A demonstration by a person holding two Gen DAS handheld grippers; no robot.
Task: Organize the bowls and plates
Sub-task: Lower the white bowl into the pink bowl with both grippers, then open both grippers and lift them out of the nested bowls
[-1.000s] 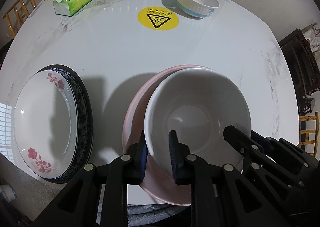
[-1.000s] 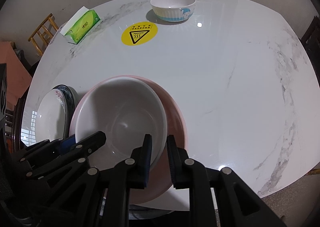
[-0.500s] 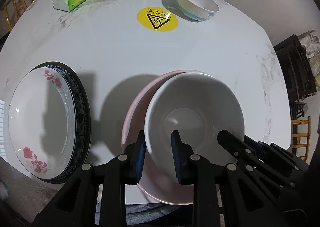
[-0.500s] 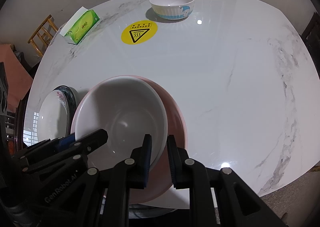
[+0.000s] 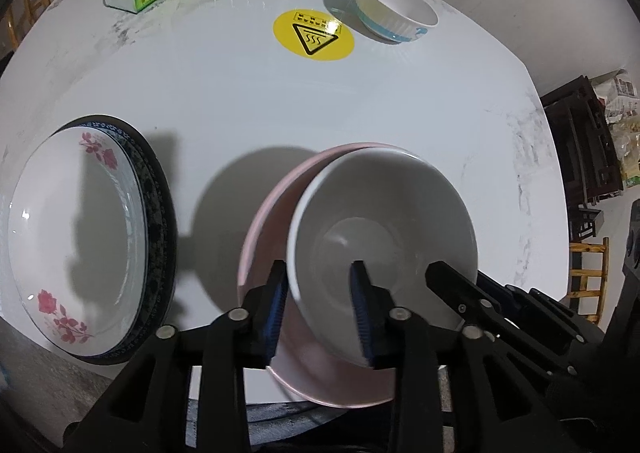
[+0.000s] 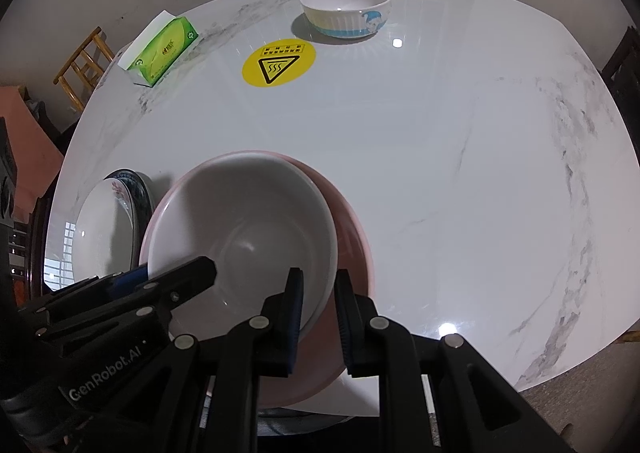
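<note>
A smooth, glossy white bowl [image 5: 384,229], round and deep, sits inside a wider, shallow pink bowl [image 5: 272,213] at the near edge of the round, marble-veined white desk [image 5: 224,109]. The left tongs [image 5: 319,301] straddle the white bowl's near-left rim; their ribbed blue pads have just been opening and now stand apart on either side of the wall, where a second ago they sat tight on it. The right tongs [image 6: 319,305] remain clamped on the white bowl's near-right rim, one pad inside, one outside, unchanged from the earlier frames. To the left, just beside the bowls, a white plate with red flowers [image 5: 76,237] lies on a dark blue-patterned plate [image 5: 158,209]. Far across the desk stand a ribbed white bowl with a blue band [image 6: 346,9], a round yellow warning sticker [image 6: 279,63], and a green tissue box [image 6: 162,49] to the far left.
</note>
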